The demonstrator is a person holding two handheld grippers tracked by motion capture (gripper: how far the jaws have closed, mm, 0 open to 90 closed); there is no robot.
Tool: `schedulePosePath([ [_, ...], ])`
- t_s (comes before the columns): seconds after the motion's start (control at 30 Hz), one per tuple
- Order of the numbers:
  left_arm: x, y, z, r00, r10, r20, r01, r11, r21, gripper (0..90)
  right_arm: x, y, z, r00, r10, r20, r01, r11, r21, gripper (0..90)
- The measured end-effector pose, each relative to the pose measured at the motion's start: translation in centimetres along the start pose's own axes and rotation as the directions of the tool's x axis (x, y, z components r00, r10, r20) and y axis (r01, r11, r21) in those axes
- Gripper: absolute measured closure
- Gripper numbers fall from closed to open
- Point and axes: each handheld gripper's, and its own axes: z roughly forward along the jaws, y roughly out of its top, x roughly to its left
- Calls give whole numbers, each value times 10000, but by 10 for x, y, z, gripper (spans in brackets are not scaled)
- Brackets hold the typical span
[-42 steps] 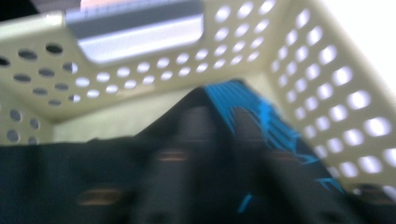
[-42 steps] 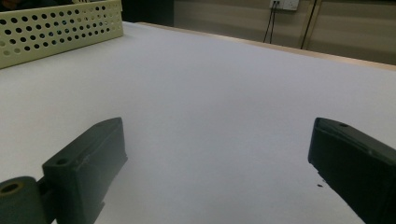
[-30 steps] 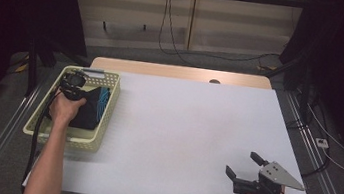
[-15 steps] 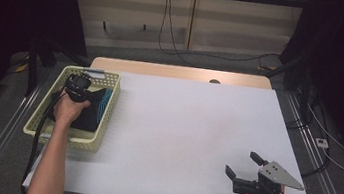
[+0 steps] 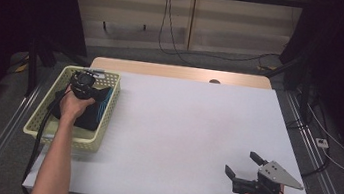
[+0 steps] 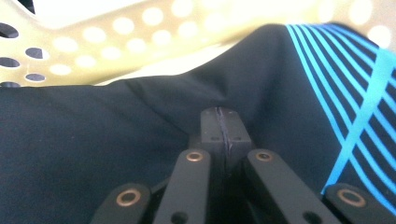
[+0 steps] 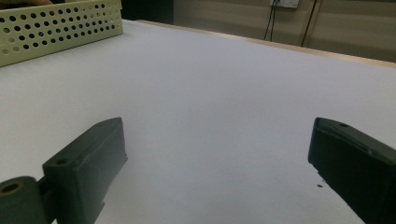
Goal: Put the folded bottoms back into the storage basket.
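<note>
Sitting at nine o'clock on the table (image 5: 191, 130): a yellow basket (image 5: 40, 120) holding a dark cloth (image 5: 95, 112) with blue stripes. Showing, up close in the left gripper view, the left gripper (image 6: 223, 122) pinching a fold of that cloth, jaws fully together. Resting at five o'clock, well apart: the right gripper (image 5: 244, 165), jaws standing wide, gripping nothing.

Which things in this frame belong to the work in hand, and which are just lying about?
In use:
- left gripper, jaws shut, tips down against the dark cloth
- dark cloth with blue stripes
- yellow perforated basket that holds the cloth

Lying about or idle:
- right gripper, open, resting on the white table
- cables on the floor behind the table
</note>
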Motion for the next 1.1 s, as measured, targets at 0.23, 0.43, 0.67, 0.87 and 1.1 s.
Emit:
schedulePosePath([
  [0.23,4,-2,-3,9992,-370,-159,362,9981,-504,860,0,0,-1,10000,-9,-11,9,10000,-34,39],
  [0.43,12,-5,-17,9949,-800,-609,724,9903,-1185,860,0,0,-1,10000,-3,-4,3,10000,-29,39],
  [0.67,21,-9,-28,9922,-1095,-594,986,9819,-1616,741,0,0,1,10000,-15,-39,15,10000,12,40],
  [0.87,26,-12,-39,9934,-936,-659,808,9811,-1758,582,0,0,0,10000,-13,-22,13,10000,1,40],
  [1.1,41,-21,-54,9805,-1924,-396,1745,9458,-2739,321,1,0,0,10000,-63,-46,63,10000,7,40],
])
